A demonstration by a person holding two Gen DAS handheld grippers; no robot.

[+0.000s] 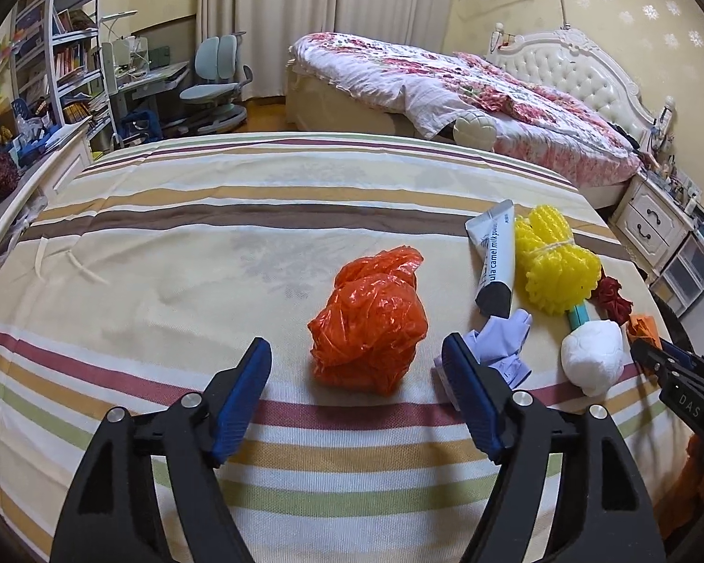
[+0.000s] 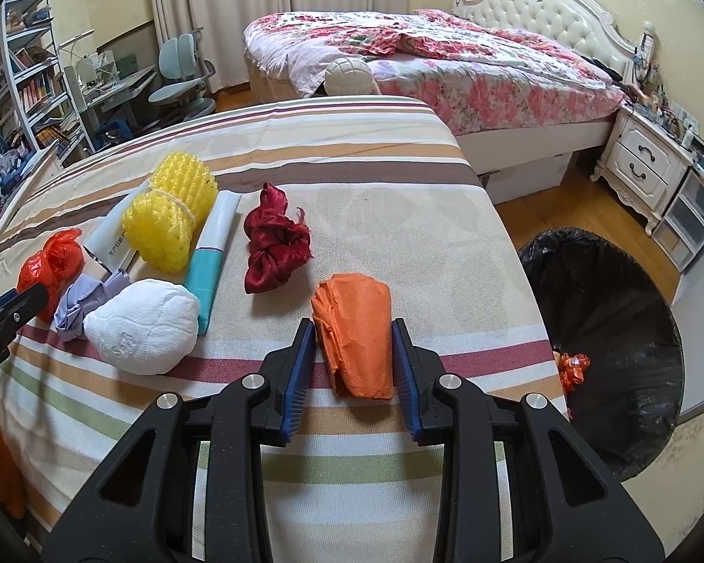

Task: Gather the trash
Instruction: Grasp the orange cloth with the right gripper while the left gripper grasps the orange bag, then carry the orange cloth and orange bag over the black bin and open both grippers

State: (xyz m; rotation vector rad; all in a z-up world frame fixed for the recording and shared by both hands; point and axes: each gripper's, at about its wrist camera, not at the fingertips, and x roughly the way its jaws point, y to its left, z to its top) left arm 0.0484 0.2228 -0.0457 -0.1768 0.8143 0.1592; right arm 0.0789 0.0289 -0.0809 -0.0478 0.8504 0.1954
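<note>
Right wrist view: orange paper wad (image 2: 356, 335) on the striped cloth (image 2: 399, 216), close to its near right edge, sitting between the two blue pads of the right gripper (image 2: 354, 366); pads close on both sides, touching or not — cannot tell. Just behind the wad, a dark red cloth scrap (image 2: 277, 246). Farther left, a white and teal tube (image 2: 211, 258), a yellow foam net (image 2: 171, 216), a white tissue ball (image 2: 143, 323), a pale purple glove (image 2: 82, 302). Off the right edge, down on the floor, a bin with a black bag (image 2: 633, 328), one bit of orange plastic inside.

Left wrist view: crumpled orange plastic bag (image 1: 368, 319) near the middle of the near edge, just ahead of the left gripper (image 1: 356, 366); fingers wide apart, holding nothing, right pad beside the purple glove. A bed with flower covers (image 1: 469, 89) far behind
</note>
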